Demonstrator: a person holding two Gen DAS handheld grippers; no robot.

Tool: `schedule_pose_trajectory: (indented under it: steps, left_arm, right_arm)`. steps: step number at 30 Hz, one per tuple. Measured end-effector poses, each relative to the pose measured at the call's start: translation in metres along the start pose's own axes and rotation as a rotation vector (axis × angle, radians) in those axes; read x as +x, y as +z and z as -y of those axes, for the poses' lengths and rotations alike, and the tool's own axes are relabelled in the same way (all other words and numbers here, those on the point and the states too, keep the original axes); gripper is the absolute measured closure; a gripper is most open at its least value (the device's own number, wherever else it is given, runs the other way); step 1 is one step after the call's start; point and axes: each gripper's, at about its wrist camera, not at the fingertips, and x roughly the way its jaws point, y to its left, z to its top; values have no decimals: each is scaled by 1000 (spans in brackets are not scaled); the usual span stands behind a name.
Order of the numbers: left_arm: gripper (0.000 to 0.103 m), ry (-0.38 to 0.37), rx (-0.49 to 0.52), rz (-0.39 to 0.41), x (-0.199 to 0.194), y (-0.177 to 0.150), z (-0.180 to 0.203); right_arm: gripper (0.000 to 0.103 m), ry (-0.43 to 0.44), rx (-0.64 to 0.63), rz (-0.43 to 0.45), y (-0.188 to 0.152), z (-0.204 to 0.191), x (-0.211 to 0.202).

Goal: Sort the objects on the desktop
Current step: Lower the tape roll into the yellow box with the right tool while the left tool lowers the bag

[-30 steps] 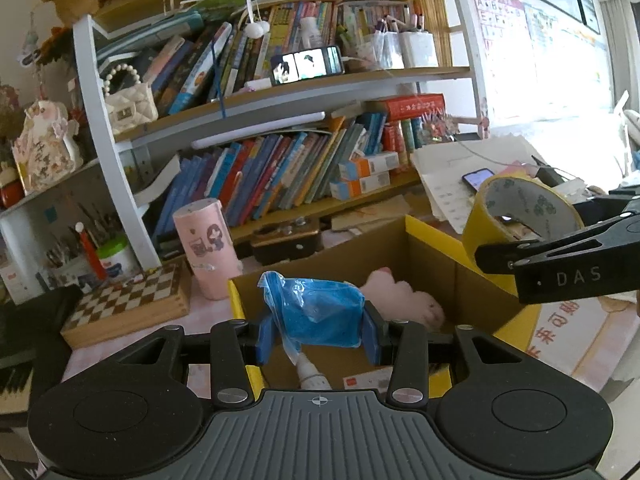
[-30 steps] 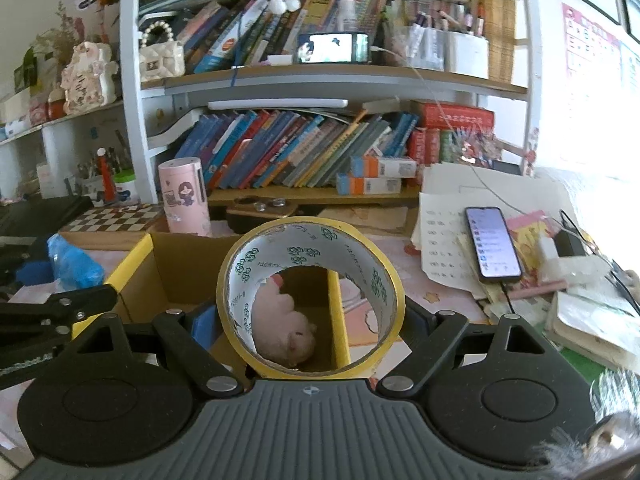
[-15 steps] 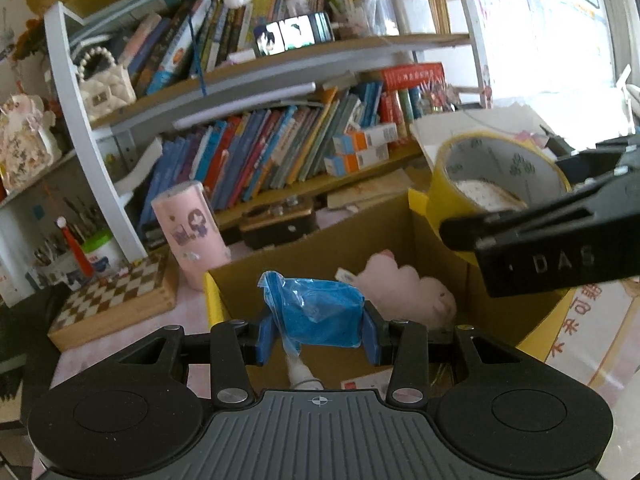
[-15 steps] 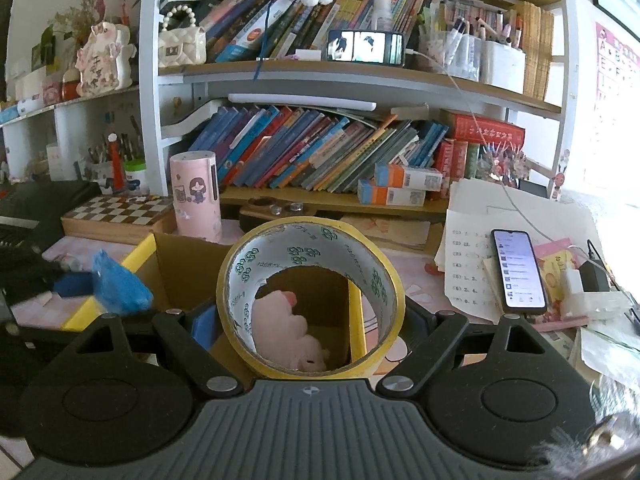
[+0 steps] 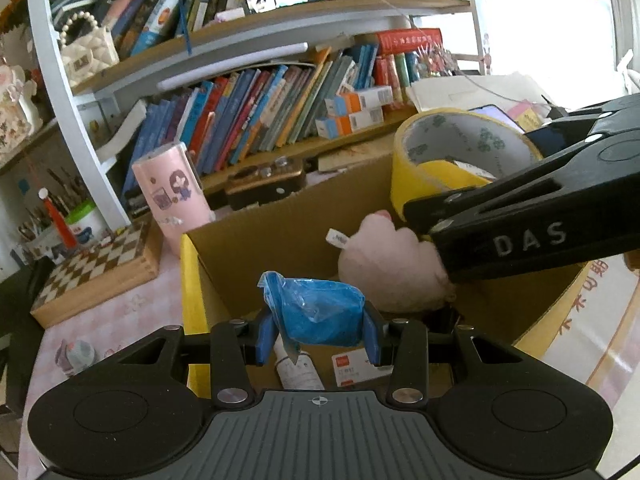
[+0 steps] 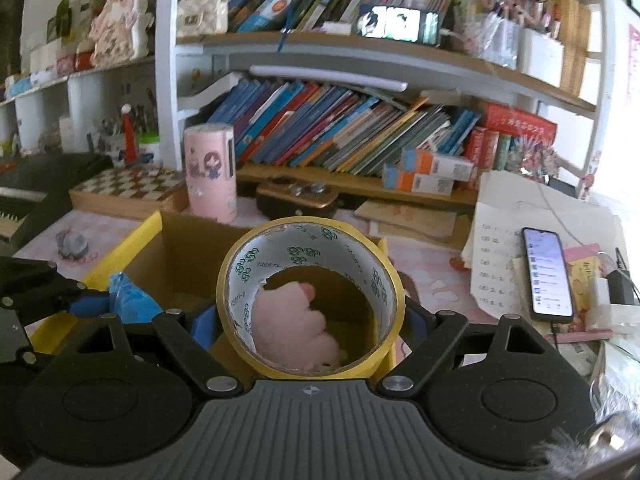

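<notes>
Two hand-held grippers tilt down over the cardboard box [image 5: 248,248]. Left hand-held gripper [image 5: 318,334] grasps a blue wrapped packet [image 5: 320,314]; right hand-held gripper [image 6: 310,320] grasps the yellow tape roll [image 6: 310,240] above the pink plush toy [image 6: 296,320].

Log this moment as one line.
left hand-held gripper: shut on blue packet | right hand-held gripper: shut on yellow tape roll | both over cardboard box

A crumpled blue plastic-wrapped packet [image 5: 320,312] is hanging over the near edge of the open yellow-rimmed cardboard box [image 5: 188,280]. A wide yellow tape roll [image 6: 310,300] is hovering on edge above the box's right side. A pink plush toy [image 5: 392,276] is lying inside it.
</notes>
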Motion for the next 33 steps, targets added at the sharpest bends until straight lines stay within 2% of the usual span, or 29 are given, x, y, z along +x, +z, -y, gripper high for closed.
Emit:
schedule_pose_trajectory:
  steps: [13,15,17,19,25,33]
  left_arm:
    - [59,-50,-74,-33,9,-3,-10]
    - [53,-51,-96,-40,10,-4,-13]
    - [42,-44,-113,-46,12,-5,-16]
    - [39,-34,-117,-43,11,-6,-17]
    - [38,-32,-116,-36,11,-6,-17]
    - [36,-43,-112,-44,13,-4,-18]
  right_arm:
    - [18,44,-72,-81,-5,-12,28]
    - [18,53,-64,-92,-5,-12,30]
    - [18,62,-57,-110,-5,-11,34]
    - [18,72,-51,-126,-4,-10,37]
    - [18,108,-2,-196,-3,-5,50]
    - [17,159,-40,-278,4,-6,64]
